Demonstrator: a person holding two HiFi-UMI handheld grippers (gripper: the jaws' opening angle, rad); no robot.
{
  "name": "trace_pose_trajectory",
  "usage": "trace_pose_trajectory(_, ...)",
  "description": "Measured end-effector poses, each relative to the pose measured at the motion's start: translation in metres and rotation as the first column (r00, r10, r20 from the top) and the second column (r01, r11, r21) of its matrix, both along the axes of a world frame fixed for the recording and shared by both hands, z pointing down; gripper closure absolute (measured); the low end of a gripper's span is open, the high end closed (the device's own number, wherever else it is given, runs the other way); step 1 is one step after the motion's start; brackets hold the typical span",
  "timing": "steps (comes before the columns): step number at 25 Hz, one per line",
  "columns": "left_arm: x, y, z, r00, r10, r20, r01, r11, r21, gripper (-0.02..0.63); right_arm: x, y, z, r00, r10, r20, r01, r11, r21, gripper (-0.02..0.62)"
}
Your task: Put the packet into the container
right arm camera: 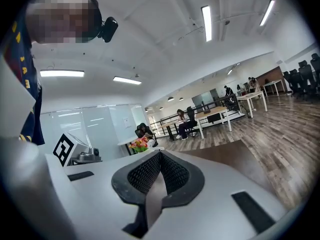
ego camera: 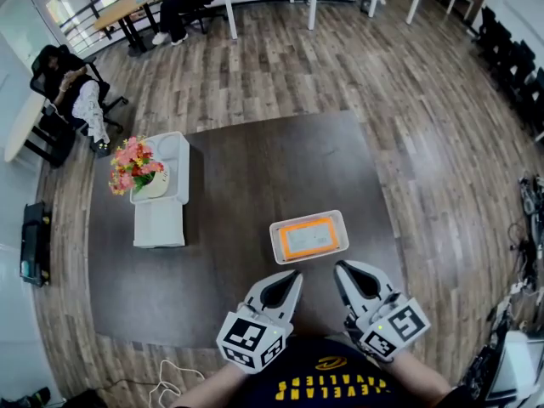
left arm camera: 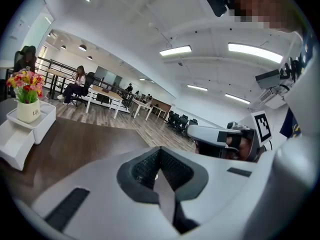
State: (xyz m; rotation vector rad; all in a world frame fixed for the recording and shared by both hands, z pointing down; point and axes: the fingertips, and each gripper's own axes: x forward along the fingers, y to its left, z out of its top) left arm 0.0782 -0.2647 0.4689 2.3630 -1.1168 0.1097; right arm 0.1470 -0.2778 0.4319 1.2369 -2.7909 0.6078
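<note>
The packet is seen lying flat inside the container on a dark table. Just short of it, the left gripper and right gripper are held side by side, tips toward it, jaws pressed together on nothing. Flowers are set on a white stand at the left. The table is surrounded by wood floor and desks.

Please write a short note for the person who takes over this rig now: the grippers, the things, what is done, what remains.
Left gripper: jaws shut, empty.
Right gripper: jaws shut, empty.
Both are close to the person, short of the container, touching nothing.
The orange packet lies flat inside the container on the dark table.
Done: the packet appears placed.
Left: apparently nothing.
</note>
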Motion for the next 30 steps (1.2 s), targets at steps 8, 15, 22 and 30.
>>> trace_pose_trajectory(8,0.005,0.002,-0.011,1.0,0.006,0.018,-0.007,0.999,0.041,0.606,-0.001,0.006,-0.004,1.0,-0.007,-0.008,0.008,1.0,0.017,0.584)
trace_pose_trajectory(15,0.004,0.001,-0.005,1.0,0.008,0.022,-0.008,1.0,0.029,0.606,-0.001,0.005,-0.001,1.0,0.001,-0.004,-0.001,1.0,0.007,0.584)
trace_pose_trajectory(22,0.004,-0.001,-0.001,0.999,0.01,0.035,-0.011,1.0,0.027,0.606,0.0,0.004,0.003,1.0,0.008,-0.004,-0.008,1.0,-0.002,0.584)
trace_pose_trajectory(30,-0.003,-0.006,0.01,0.999,-0.022,0.045,0.022,1.0,0.007,0.606,0.004,0.0,0.011,1.0,0.026,0.005,-0.026,0.999,-0.031,0.584)
